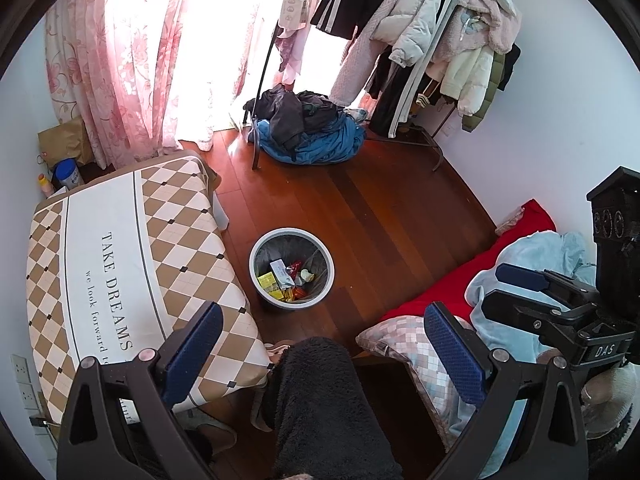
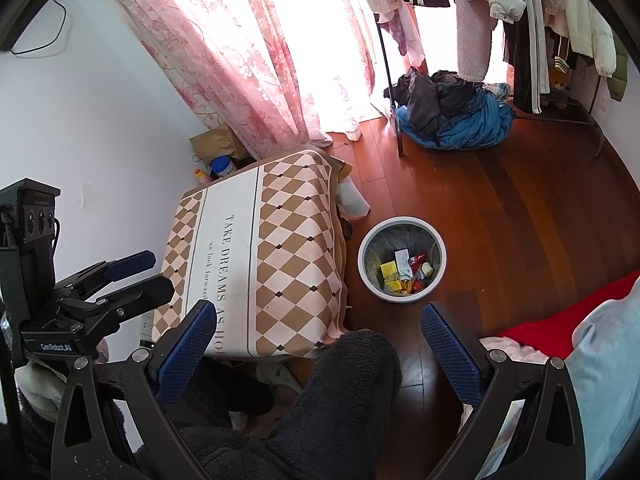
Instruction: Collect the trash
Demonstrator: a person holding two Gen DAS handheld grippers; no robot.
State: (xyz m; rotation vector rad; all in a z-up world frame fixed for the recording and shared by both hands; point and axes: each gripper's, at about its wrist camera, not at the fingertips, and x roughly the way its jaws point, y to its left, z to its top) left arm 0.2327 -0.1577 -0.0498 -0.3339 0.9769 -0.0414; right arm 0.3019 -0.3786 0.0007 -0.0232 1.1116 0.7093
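A round white waste bin point(image 1: 292, 233) with a grey liner stands on the wooden floor, below and ahead of both grippers. Inside lie a yellow box point(image 1: 267, 280), a white carton point(image 1: 280, 270) and red wrappers point(image 1: 296, 267). The right wrist view shows the same bin point(image 2: 402, 221) and its yellow box point(image 2: 388, 270). My left gripper point(image 1: 326, 336) is open and empty, held high above the floor. My right gripper point(image 2: 318, 332) is open and empty too. Each gripper appears at the edge of the other's view: the right gripper point(image 1: 520, 288) and the left gripper point(image 2: 132, 276).
A low table under a checked cloth point(image 1: 120, 260) stands left of the bin. A bed with a red sheet point(image 1: 460, 280) and a pillow point(image 1: 412, 344) lies to the right. The person's dark fleece leg point(image 1: 320, 400) is under the grippers. A clothes pile point(image 1: 308, 128) sits by the rack.
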